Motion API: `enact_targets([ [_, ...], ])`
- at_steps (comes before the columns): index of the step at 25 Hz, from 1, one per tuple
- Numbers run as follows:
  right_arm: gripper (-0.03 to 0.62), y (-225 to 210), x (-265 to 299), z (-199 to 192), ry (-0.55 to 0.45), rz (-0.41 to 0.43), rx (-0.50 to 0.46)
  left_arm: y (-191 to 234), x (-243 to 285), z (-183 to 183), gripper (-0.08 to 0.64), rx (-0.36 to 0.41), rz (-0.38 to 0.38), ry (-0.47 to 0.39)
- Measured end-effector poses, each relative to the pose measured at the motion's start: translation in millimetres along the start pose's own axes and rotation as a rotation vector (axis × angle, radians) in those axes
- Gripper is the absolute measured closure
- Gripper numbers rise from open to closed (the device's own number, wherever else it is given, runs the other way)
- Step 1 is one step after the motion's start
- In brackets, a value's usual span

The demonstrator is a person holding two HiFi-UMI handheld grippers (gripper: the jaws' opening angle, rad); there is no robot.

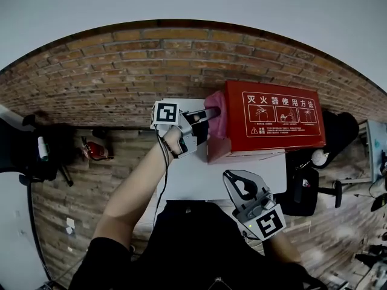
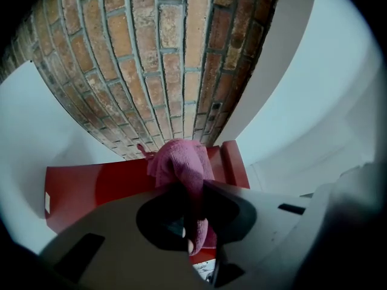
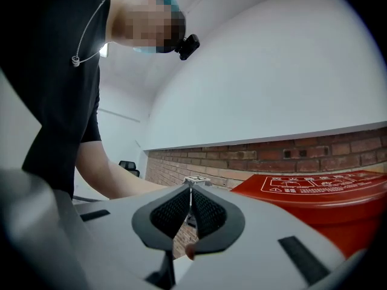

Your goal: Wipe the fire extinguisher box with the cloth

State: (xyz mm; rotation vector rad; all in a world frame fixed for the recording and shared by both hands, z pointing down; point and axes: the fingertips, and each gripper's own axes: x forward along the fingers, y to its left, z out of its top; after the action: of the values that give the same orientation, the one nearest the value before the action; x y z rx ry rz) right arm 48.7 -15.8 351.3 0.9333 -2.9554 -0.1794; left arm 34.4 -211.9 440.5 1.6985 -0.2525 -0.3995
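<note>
A red fire extinguisher box (image 1: 272, 122) with a white instruction label lies on the white table (image 1: 199, 180) against the brick wall. My left gripper (image 1: 202, 116) is shut on a pink cloth (image 1: 216, 115), which is pressed against the box's left end. In the left gripper view the pink cloth (image 2: 181, 162) bunches out of the closed jaws of my left gripper (image 2: 192, 189), over the red box (image 2: 91, 189). My right gripper (image 1: 239, 183) hovers shut and empty above the table in front of the box. The right gripper view has my right gripper (image 3: 190, 192) with jaws together and the box (image 3: 320, 192) to its right.
The brick wall (image 1: 121, 71) runs behind the table. A black office chair (image 1: 305, 189) stands right of the table, and a small red object (image 1: 97, 151) sits low at the left. The person's forearm (image 3: 121, 180) shows in the right gripper view.
</note>
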Motion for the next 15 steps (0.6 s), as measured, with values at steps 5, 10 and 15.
enact_targets([
  [5, 0.566, 7.5, 12.8, -3.1, 0.024, -0.016, -0.005, 8.6, -1.8, 1.2, 0.477, -0.018, -0.012, 0.013],
  [10, 0.566, 11.6, 20.3, -8.4, 0.052, -0.030, -0.006, 23.3, -4.3, 2.8, 0.477, -0.034, -0.007, 0.022],
  [15, 0.566, 12.2, 24.5, -13.4, 0.070, -0.047, 0.001, 39.6, -7.8, 5.3, 0.477, -0.038, 0.004, 0.035],
])
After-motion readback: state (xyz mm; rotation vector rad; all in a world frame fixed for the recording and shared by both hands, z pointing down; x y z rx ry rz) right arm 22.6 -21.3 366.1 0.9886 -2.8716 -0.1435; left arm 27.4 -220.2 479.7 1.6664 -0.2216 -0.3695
